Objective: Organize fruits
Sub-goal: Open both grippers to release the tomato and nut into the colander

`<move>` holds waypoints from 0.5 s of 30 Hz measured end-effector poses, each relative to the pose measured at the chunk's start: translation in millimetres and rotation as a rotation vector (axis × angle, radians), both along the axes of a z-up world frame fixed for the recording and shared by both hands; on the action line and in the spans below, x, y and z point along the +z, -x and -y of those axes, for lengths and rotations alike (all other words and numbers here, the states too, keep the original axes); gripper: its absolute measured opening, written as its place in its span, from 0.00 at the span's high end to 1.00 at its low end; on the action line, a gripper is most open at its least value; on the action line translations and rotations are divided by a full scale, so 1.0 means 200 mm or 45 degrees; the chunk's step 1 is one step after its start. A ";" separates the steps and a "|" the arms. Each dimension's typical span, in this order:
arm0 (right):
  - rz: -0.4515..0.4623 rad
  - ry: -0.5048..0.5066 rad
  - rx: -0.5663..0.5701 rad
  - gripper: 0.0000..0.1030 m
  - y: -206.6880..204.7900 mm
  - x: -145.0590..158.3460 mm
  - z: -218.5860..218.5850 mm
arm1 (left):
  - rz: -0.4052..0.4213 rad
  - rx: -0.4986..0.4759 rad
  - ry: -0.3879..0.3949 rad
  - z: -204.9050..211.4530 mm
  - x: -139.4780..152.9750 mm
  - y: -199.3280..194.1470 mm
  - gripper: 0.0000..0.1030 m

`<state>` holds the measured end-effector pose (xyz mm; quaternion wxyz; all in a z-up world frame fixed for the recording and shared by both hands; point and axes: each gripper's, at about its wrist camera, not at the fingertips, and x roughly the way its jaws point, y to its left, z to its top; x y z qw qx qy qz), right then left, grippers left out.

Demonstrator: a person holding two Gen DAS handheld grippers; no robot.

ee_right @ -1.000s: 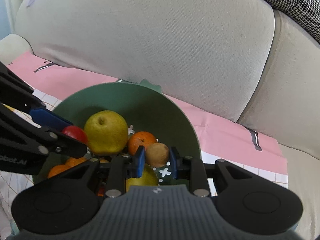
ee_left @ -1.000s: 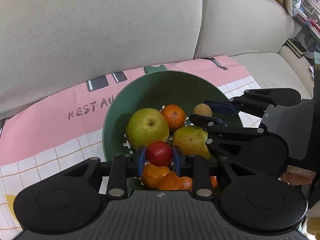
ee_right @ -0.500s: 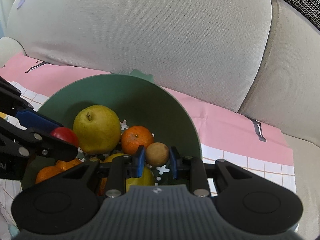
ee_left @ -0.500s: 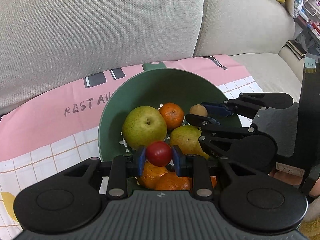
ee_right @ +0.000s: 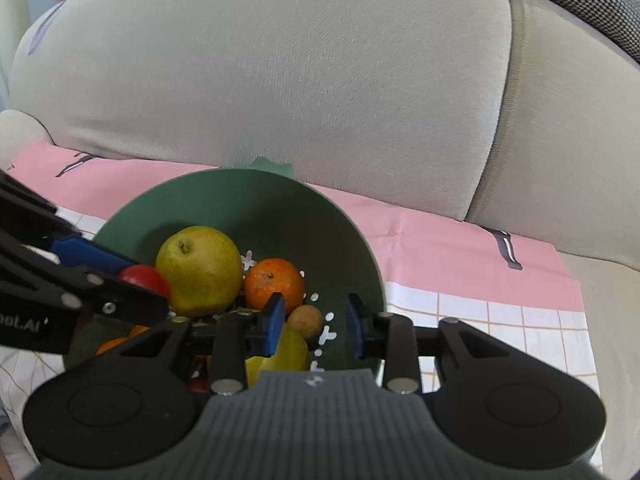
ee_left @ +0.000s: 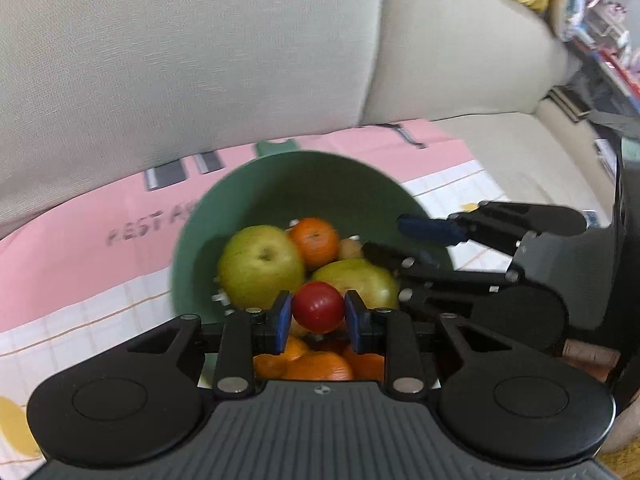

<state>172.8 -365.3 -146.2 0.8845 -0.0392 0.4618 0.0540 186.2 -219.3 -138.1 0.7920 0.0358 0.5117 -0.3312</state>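
A green bowl (ee_left: 320, 178) (ee_right: 256, 204) on a pink cloth holds two yellow-green pears (ee_left: 260, 266) (ee_right: 198, 270), several oranges (ee_left: 316, 238) (ee_right: 274, 282) and a small brown fruit (ee_right: 305, 320). My left gripper (ee_left: 319, 316) is shut on a small red tomato (ee_left: 319, 306) (ee_right: 144, 278) just above the fruit at the bowl's near side. My right gripper (ee_right: 315, 322) hangs over the bowl's right side and its jaws are opening. The brown fruit lies between them near the left pad, low in the bowl, with a clear gap to the right pad.
The pink and white checked cloth (ee_left: 100, 264) (ee_right: 460, 256) is spread on a beige sofa seat. The sofa's back cushions (ee_right: 320, 80) rise right behind the bowl. Shelves with clutter (ee_left: 600, 60) stand at the far right in the left wrist view.
My right gripper's jaws have parted and the brown fruit has slipped from between the pads down into the bowl. The left gripper keeps its hold on the tomato in the same place.
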 end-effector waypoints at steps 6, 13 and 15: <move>0.035 0.012 0.015 0.70 0.09 0.02 0.00 | -0.067 0.037 0.000 0.05 -0.06 -0.03 0.70; 0.031 -0.012 -0.002 0.70 0.12 0.02 0.01 | -0.117 0.041 -0.031 0.06 -0.13 -0.04 0.69; 0.029 -0.017 0.000 0.70 0.12 0.01 -0.01 | -0.129 0.049 -0.033 0.05 -0.15 -0.04 0.69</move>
